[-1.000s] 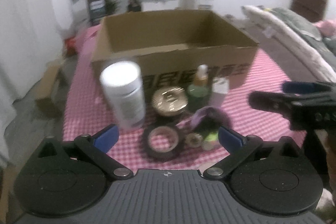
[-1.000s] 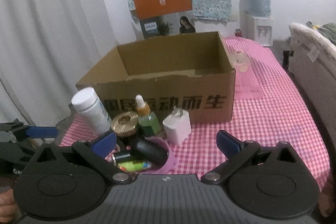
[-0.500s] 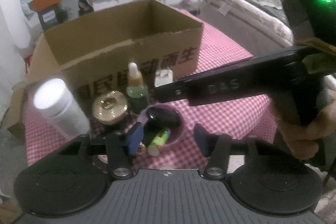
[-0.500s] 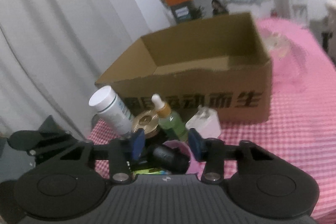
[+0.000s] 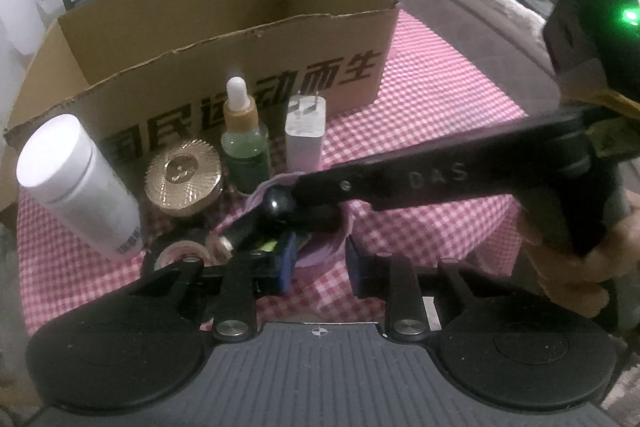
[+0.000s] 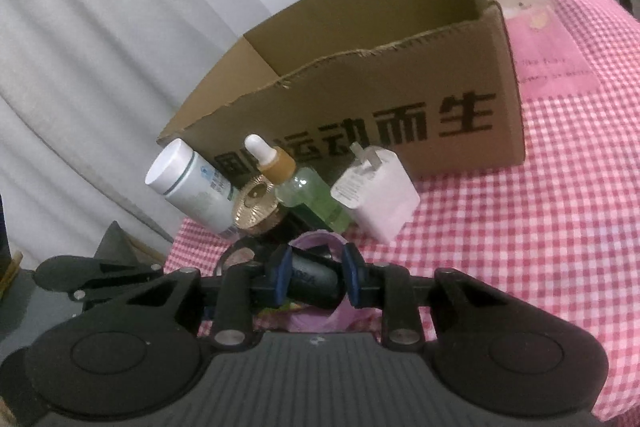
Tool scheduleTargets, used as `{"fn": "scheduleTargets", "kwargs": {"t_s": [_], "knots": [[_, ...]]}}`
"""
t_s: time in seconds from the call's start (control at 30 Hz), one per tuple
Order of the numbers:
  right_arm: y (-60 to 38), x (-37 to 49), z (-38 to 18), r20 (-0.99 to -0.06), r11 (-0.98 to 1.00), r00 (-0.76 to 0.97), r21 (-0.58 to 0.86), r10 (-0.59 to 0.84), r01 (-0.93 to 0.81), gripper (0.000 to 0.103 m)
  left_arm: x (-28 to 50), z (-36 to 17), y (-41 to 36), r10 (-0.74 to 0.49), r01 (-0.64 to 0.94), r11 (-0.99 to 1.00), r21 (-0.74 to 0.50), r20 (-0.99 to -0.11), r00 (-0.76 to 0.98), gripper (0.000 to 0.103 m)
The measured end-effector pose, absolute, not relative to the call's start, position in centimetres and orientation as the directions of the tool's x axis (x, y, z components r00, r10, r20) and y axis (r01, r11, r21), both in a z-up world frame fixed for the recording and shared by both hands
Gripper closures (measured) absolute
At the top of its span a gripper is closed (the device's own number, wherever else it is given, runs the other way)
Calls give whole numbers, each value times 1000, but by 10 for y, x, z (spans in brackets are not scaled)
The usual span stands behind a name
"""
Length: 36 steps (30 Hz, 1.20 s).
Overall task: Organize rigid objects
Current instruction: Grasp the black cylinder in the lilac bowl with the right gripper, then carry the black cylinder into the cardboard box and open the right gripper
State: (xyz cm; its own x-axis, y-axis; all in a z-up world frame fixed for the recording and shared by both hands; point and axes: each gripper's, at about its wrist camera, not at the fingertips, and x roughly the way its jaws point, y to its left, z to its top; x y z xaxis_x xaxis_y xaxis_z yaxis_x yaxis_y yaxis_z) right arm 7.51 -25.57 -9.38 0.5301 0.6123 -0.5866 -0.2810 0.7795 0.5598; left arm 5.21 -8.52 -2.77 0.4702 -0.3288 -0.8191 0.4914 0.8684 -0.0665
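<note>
Both grippers are seen at the purple bowl: the right gripper is clamped on a black cylinder; the left gripper, narrowly parted, holds nothing, the cardboard box at 12 o'clock.

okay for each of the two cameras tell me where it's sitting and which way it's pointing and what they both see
Left wrist: on the left tongs, low over the checked table, facing the cardboard box; its own blue-padded fingers show, plus the right tongs' arm and holding hand crossing in.
Right wrist: on the right tongs, tilted, facing the same box; its fingers sit either side of a black cylinder in the purple bowl.
Shared: box, white bottle, gold lid, green dropper bottle, white charger.
</note>
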Motion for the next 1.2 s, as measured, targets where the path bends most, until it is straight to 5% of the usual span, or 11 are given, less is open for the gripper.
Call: {"fn": "scheduleTargets", "kwargs": {"t_s": [1.2], "knots": [[-251, 105, -99, -579, 688, 372, 624, 725, -371, 72, 68, -46, -91, -327, 488, 869, -75, -828, 456, 65]]}}
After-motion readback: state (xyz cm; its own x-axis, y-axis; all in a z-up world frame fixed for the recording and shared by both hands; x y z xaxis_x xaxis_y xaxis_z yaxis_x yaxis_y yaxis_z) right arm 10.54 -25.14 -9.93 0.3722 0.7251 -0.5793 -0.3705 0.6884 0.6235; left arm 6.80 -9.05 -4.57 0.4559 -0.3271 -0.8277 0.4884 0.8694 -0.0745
